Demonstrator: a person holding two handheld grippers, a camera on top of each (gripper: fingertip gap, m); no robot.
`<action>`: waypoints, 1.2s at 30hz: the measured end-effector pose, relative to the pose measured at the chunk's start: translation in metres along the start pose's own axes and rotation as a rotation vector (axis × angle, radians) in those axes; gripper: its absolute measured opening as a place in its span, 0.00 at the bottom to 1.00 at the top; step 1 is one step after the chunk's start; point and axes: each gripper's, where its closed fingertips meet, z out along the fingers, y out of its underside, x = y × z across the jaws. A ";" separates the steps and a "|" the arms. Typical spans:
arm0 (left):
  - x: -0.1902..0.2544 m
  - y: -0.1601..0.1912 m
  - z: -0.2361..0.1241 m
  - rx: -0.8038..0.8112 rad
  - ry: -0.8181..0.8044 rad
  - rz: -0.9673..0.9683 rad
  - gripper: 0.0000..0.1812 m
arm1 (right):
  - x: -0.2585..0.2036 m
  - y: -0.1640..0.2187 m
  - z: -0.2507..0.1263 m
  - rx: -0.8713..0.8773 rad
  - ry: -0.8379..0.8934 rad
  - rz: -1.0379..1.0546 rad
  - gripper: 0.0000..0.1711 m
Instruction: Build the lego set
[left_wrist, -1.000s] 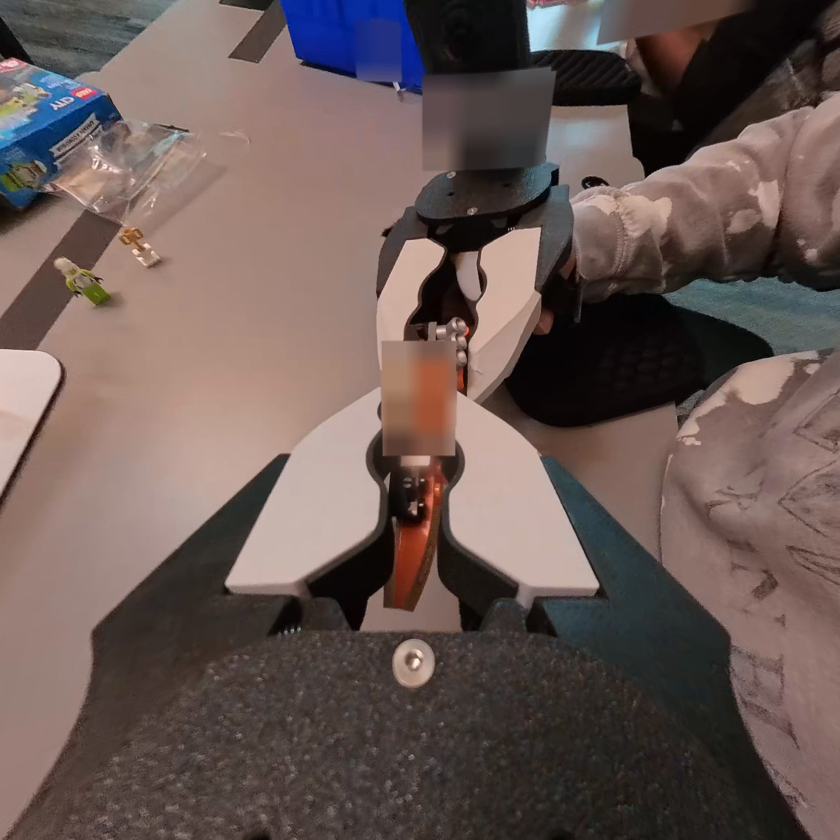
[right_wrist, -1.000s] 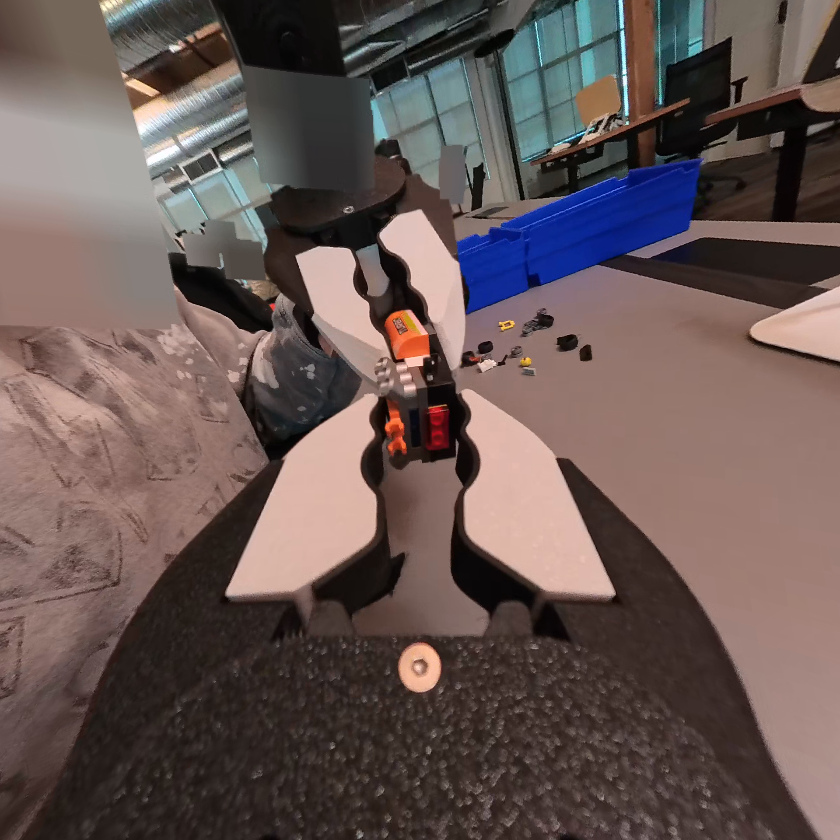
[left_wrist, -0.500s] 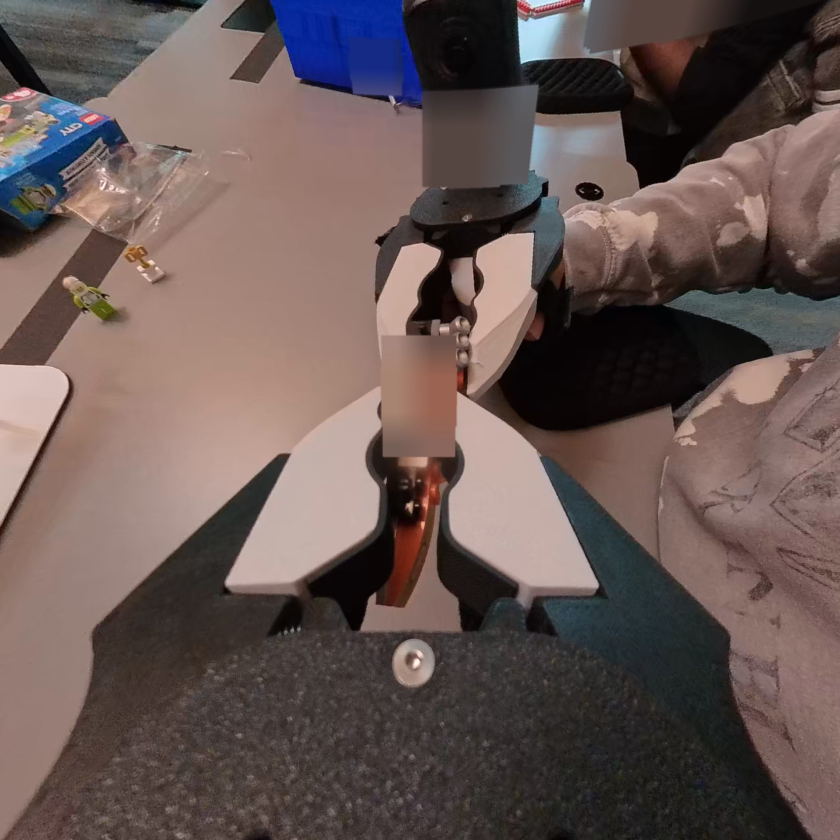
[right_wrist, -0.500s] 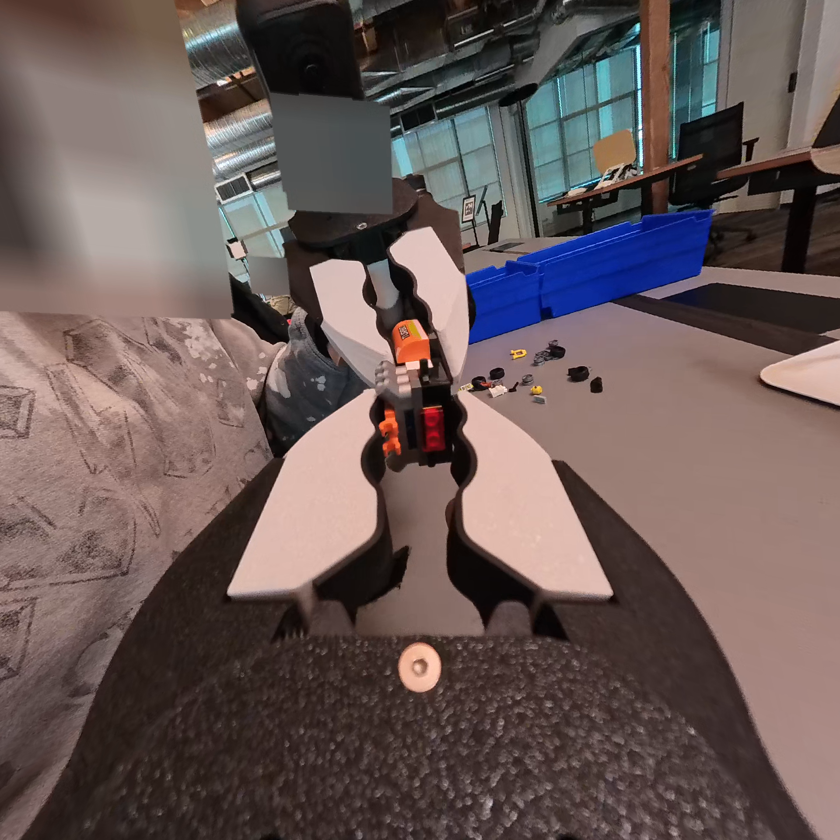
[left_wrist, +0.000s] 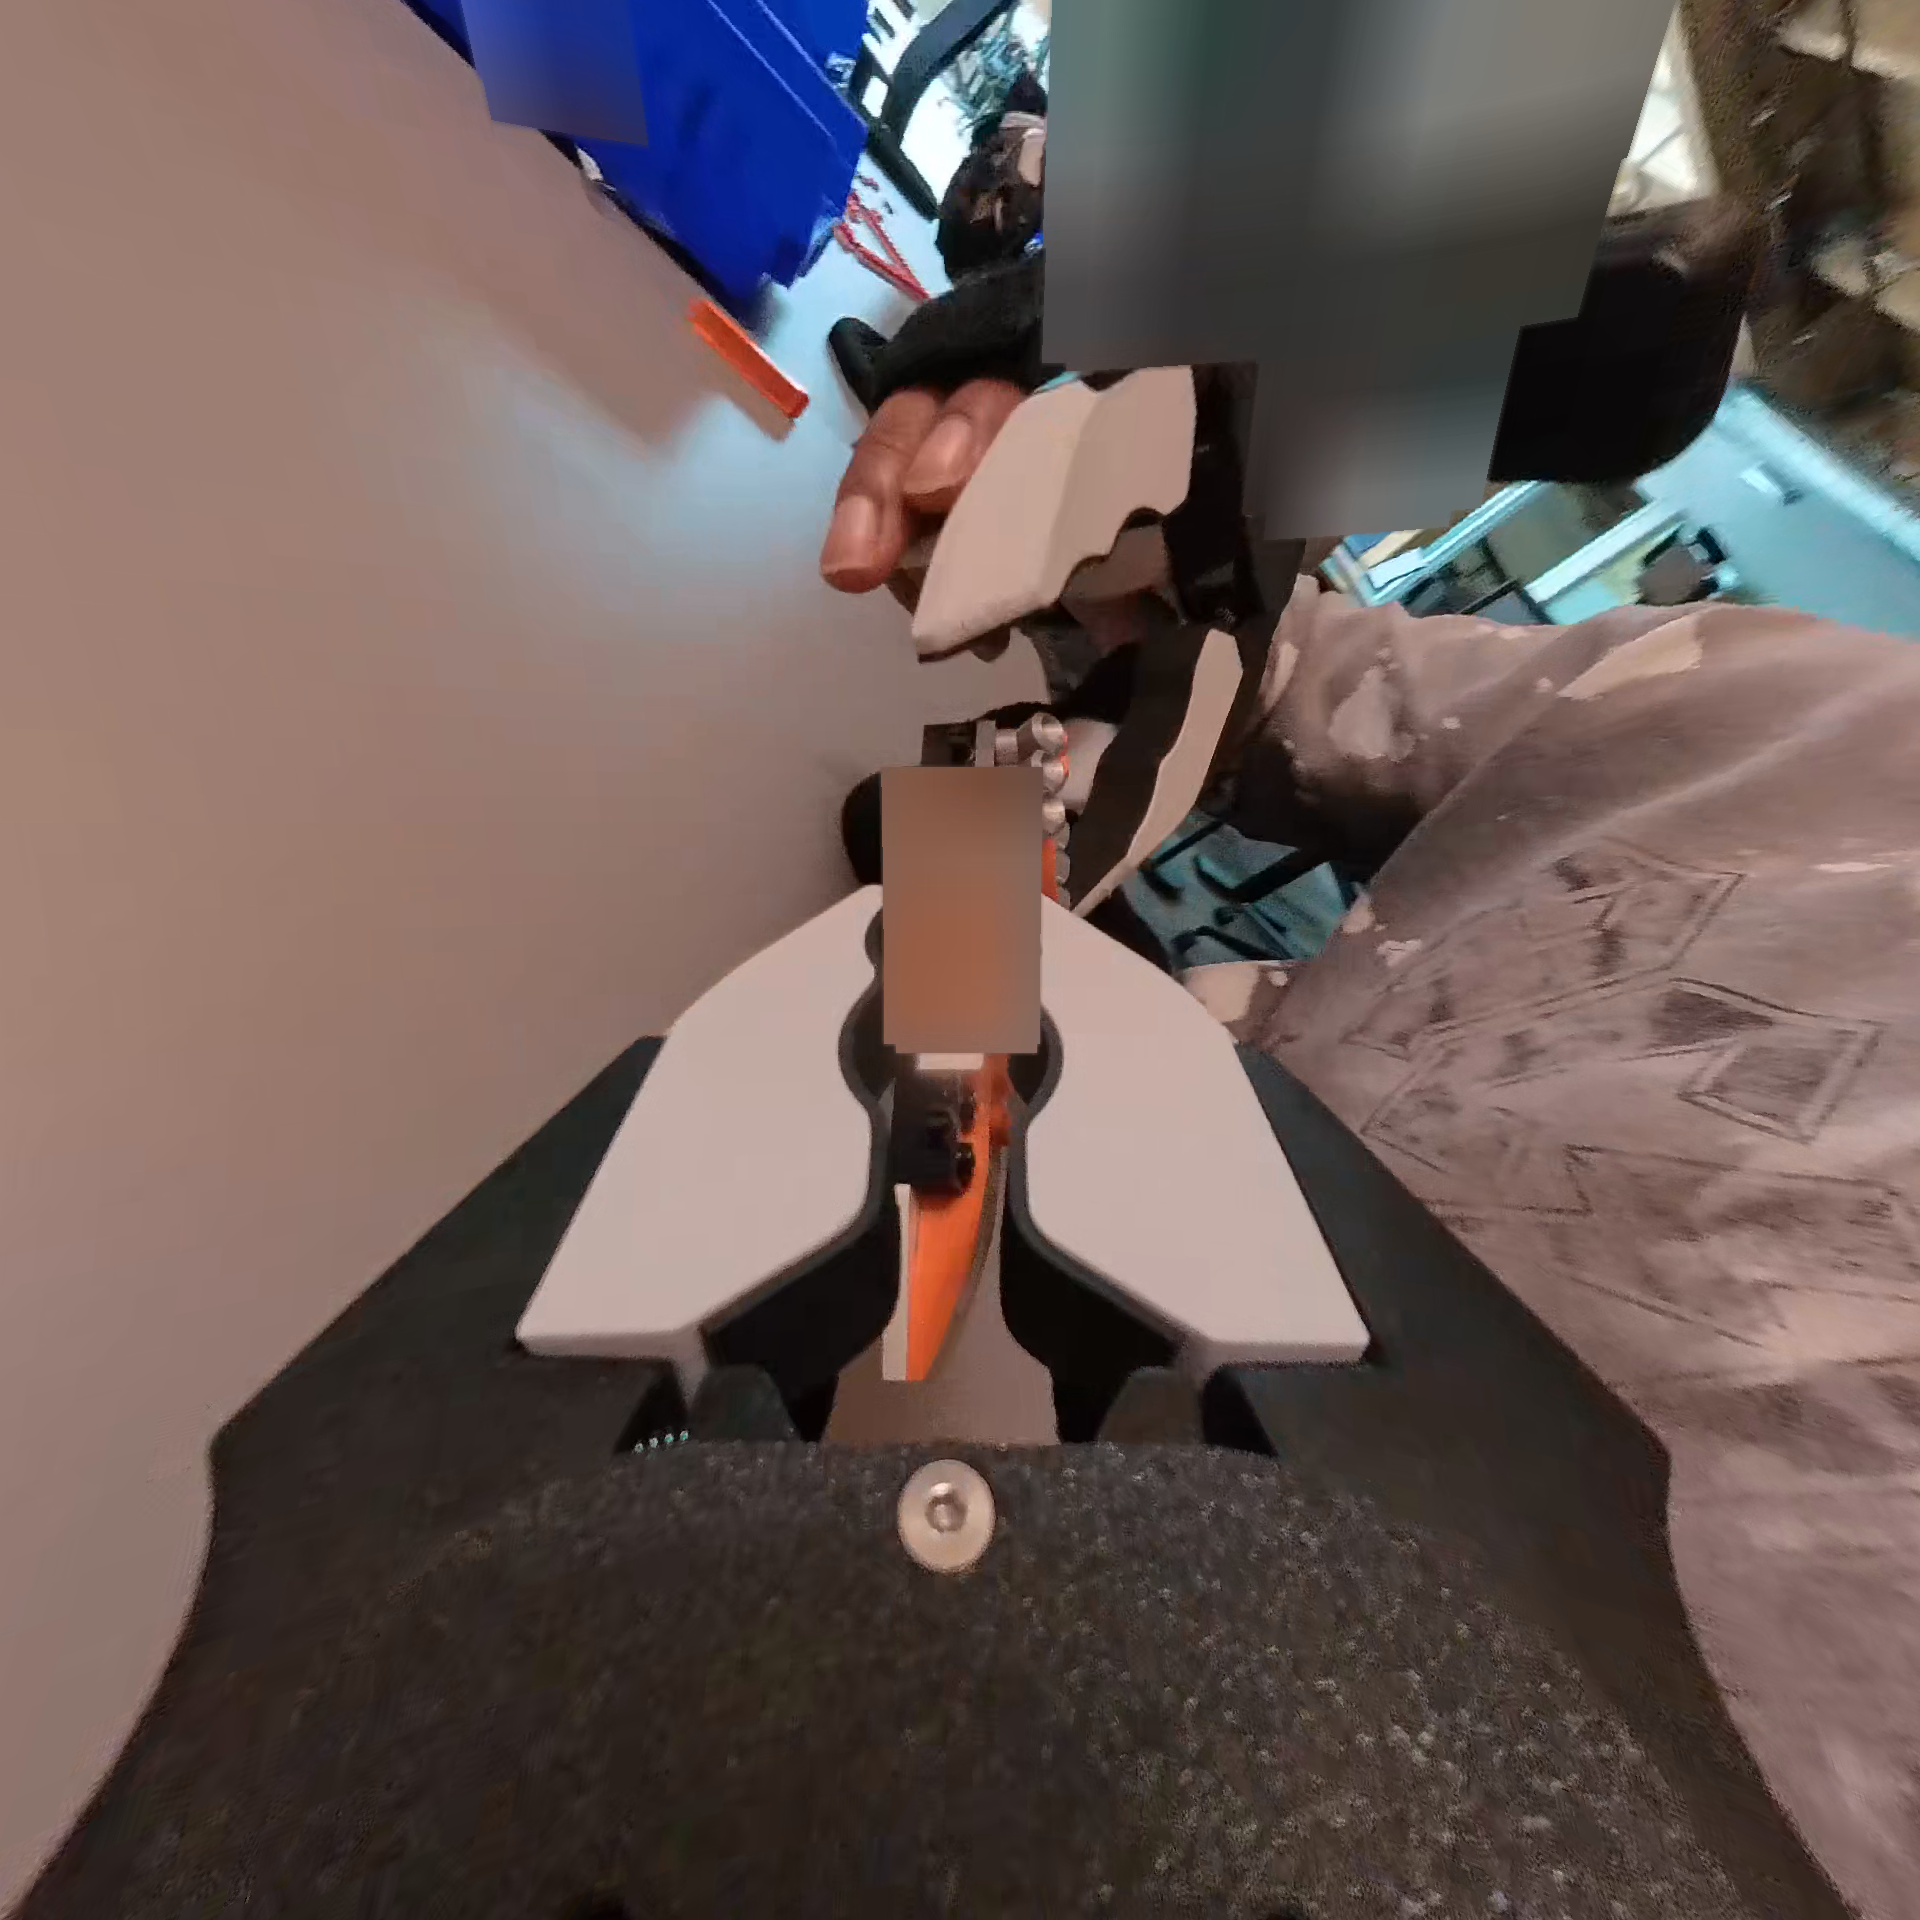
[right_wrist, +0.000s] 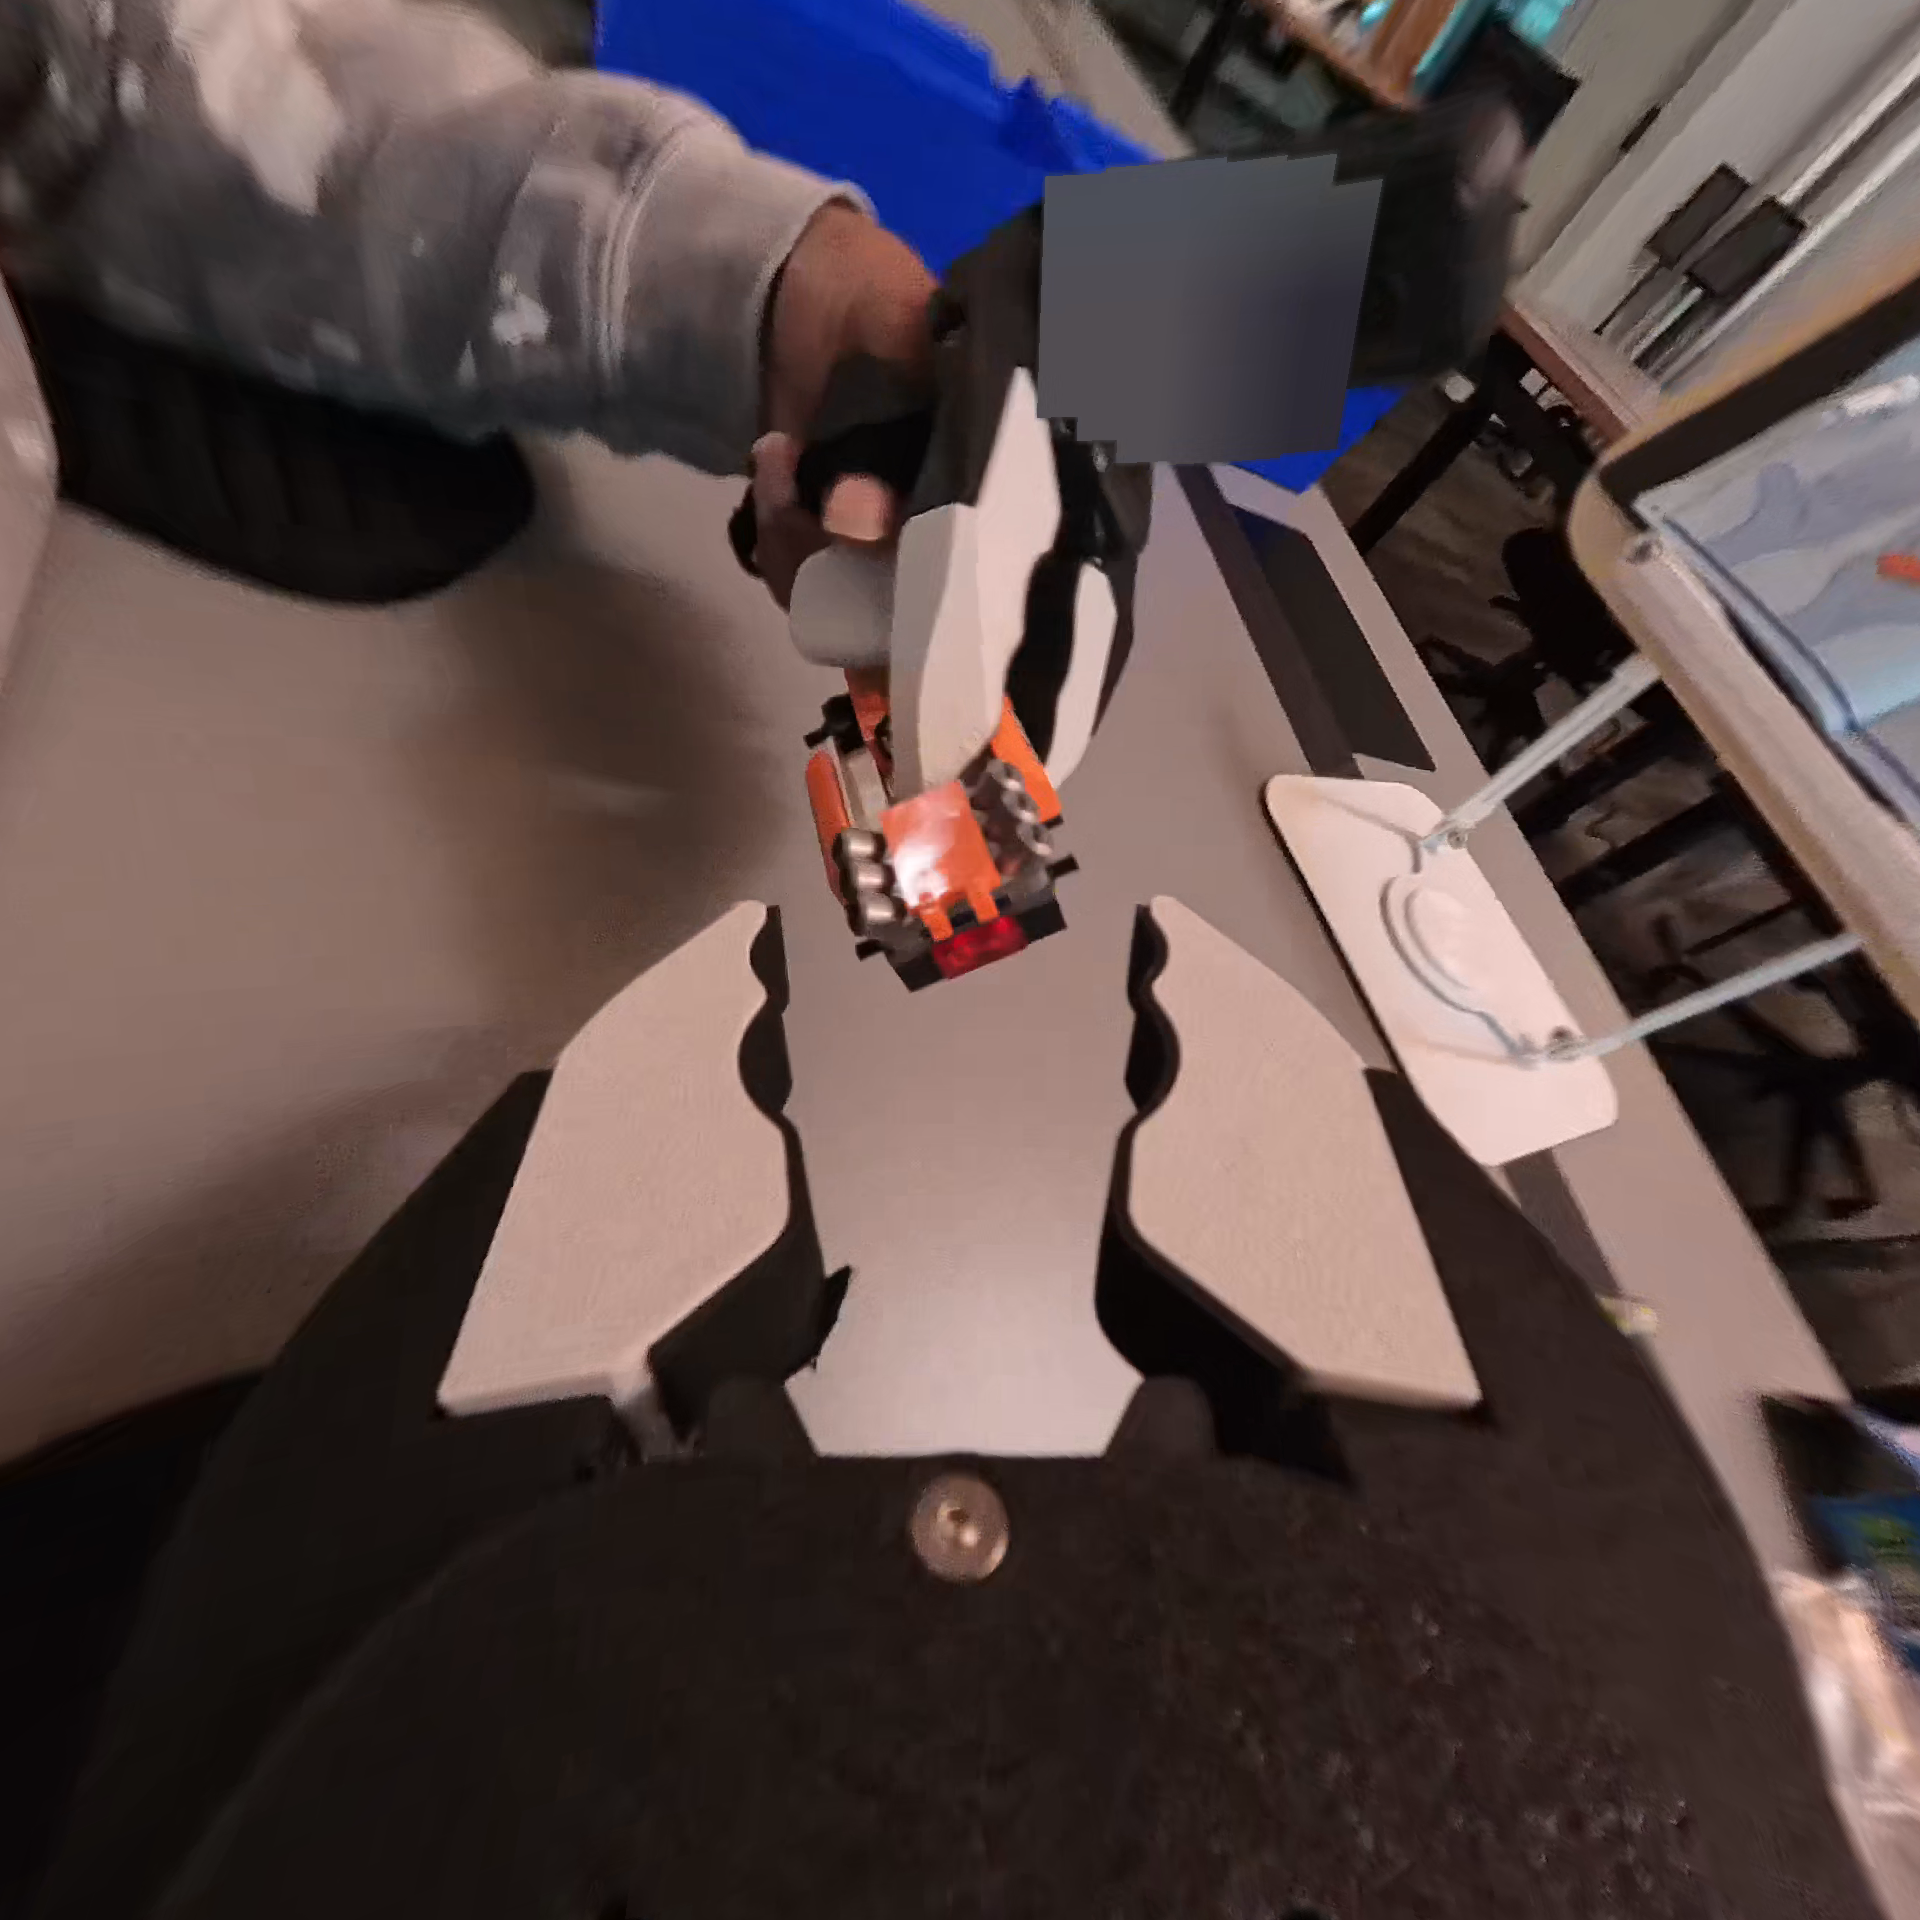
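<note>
Lego model: a partly built small vehicle (right_wrist: 940, 862) in orange, black and grey, with a red piece at the near end and rows of grey round studs on both sides; held in the air above the table (right_wrist: 312, 831), near the middle of its width as the right wrist view shows it
Left hand-held gripper: (left_wrist: 956, 1039) clenched on the model; in the left wrist view the orange and black body (left_wrist: 951, 1195) sits pinched between the two white fingers (left_wrist: 727, 1164), part of it under a blurred patch
Right hand-held gripper: (right_wrist: 956, 977) released, fingers spread wide with nothing between them, its tips just beside the model's red end but apart from it
Work done: judged from the stacked layers and fitted studs, the body is assembled to a fair degree
Work left: no wheels can be made out on the model; a loose orange bar (left_wrist: 748, 353) lies on the table by the blue bin (left_wrist: 727, 135) at the far edge, so pieces appear to remain unfitted; completion judged partial
Surroundings: a white flat base (right_wrist: 1455, 977) with thin rods stands at the table's right edge; a person's grey patterned sleeve (left_wrist: 1558, 935) reaches in from the right
Not determinable: underside of the model, and how many pieces remain
</note>
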 end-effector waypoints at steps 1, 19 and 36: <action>0.002 0.001 0.001 0.001 0.028 -0.016 0.10 | -0.002 0.000 0.001 -0.027 -0.021 -0.038 0.38; 0.018 -0.017 -0.012 0.096 0.013 0.188 0.22 | -0.007 -0.009 -0.004 0.172 -0.166 0.258 0.25; 0.002 -0.006 -0.011 -0.166 -0.508 0.742 0.26 | 0.006 0.002 -0.015 0.397 -0.224 0.567 0.25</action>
